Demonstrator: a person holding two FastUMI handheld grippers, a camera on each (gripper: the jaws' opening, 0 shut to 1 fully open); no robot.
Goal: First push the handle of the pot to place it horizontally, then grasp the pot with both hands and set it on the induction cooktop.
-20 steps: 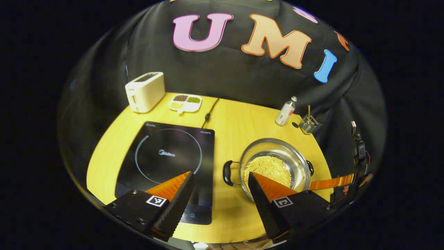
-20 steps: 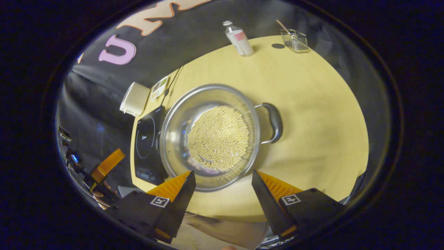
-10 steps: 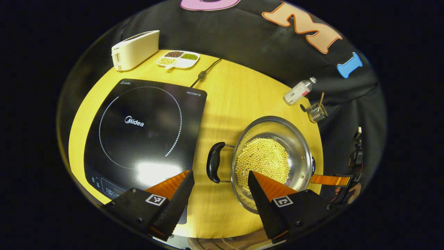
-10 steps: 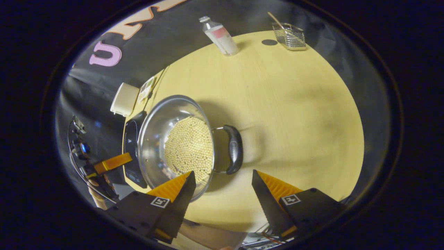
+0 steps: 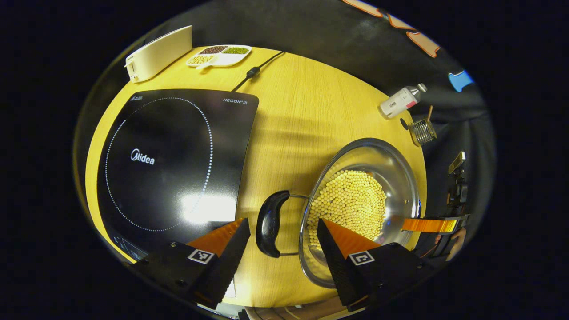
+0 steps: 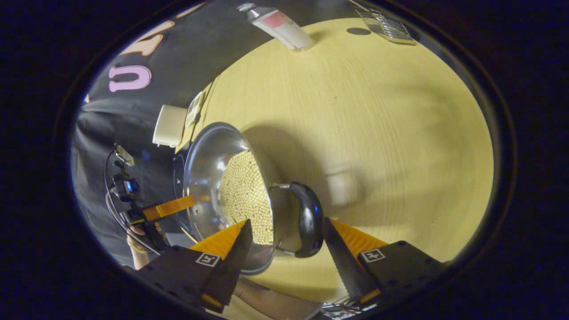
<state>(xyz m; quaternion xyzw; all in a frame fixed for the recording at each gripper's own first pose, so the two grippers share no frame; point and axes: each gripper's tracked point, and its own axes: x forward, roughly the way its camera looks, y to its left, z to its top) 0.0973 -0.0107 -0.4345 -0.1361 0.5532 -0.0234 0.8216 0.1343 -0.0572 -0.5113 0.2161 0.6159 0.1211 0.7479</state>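
A steel pot (image 5: 400, 178) holding yellow beans stands on the wooden table (image 5: 293, 124), right of the black induction cooktop (image 5: 173, 155). The pot's handles point left and right. In the left gripper view, my left gripper (image 5: 282, 226) is open, and the pot's black left handle (image 5: 270, 224) lies between its fingers. In the right gripper view, my right gripper (image 6: 286, 224) is open around the pot's (image 6: 209, 169) other black handle (image 6: 311, 218), which sits close to the right-hand finger. Across the pot each view shows the other gripper (image 5: 426, 224) (image 6: 169, 209).
A white toaster (image 5: 155, 53), a divided dish of beans (image 5: 220, 53) and the cooktop's cable (image 5: 253, 73) lie at the table's far left. A bottle (image 5: 400, 101) and a wire basket (image 5: 421, 131) stand at the far right edge. A hand (image 6: 138, 242) holds the left gripper.
Both grippers have come down and closer to the pot. Each black handle, earlier ahead of the fingers, now lies between them. The pot has not moved.
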